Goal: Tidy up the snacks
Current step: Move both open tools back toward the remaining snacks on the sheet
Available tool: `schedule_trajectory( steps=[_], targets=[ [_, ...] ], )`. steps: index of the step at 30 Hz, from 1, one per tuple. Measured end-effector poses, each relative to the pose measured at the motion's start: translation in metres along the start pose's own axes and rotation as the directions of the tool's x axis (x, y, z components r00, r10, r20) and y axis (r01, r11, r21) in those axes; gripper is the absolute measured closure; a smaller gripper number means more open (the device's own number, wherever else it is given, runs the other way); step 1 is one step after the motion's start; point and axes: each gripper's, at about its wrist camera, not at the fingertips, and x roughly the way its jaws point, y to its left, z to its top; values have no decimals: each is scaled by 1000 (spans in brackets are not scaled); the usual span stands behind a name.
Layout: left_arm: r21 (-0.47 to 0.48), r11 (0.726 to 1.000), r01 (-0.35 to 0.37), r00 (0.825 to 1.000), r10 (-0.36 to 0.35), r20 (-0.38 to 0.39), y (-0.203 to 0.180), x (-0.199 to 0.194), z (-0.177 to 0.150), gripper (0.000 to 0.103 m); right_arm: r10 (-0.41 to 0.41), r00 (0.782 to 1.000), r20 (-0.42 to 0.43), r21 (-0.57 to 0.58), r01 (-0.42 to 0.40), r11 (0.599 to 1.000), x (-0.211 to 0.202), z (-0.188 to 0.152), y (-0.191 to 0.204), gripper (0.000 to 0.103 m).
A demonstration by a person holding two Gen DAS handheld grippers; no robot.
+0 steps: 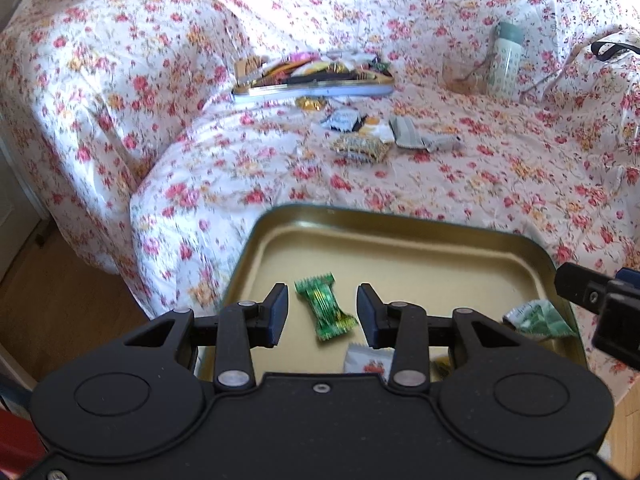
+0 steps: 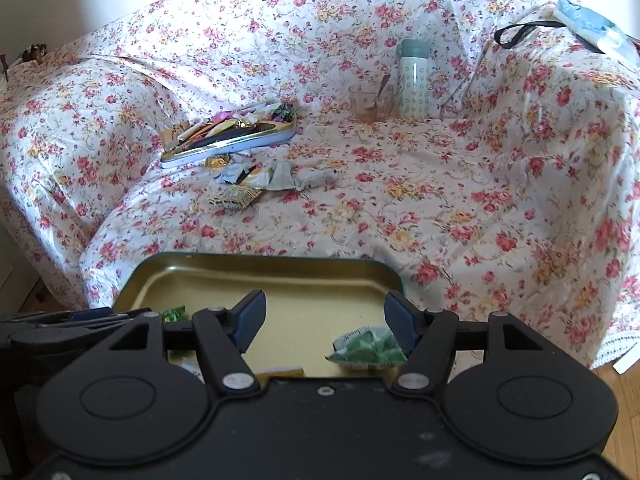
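Note:
A gold-lined tin tray (image 1: 400, 240) lies on the front of the flowered sofa, right under both grippers. My left gripper (image 1: 322, 304) is open above it. A green twist-wrapped candy (image 1: 326, 312) lies on the tray between the fingers, with a gap on each side. A green packet (image 1: 538, 318) and a white packet with red print (image 1: 368, 362) also lie in the tray. In the right wrist view my right gripper (image 2: 325, 308) is open over the same tray (image 2: 260, 260). The green packet (image 2: 368, 348) lies loose by its right finger, and the green candy (image 2: 174, 313) shows at the left.
A second tin (image 1: 312, 76) heaped with snacks sits farther back on the sofa, with loose wrapped snacks (image 1: 360, 136) in front of it. A pale bottle (image 2: 414, 80) and a glass with a spoon (image 2: 370, 102) stand behind. Wood floor (image 1: 60, 300) shows at the left.

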Motion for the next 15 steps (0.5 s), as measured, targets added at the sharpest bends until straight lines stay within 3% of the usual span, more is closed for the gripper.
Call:
schedule_trajectory(
  steps=[7, 15],
  targets=[
    [20, 1000, -15, 1000, 15, 24, 7, 6, 23, 55, -21, 998, 56, -4, 22, 1000, 7, 17, 2, 34],
    [17, 1000, 21, 1000, -21, 22, 15, 22, 46, 54, 37, 999, -15, -22, -38, 999, 30, 30, 6, 34]
  ],
)
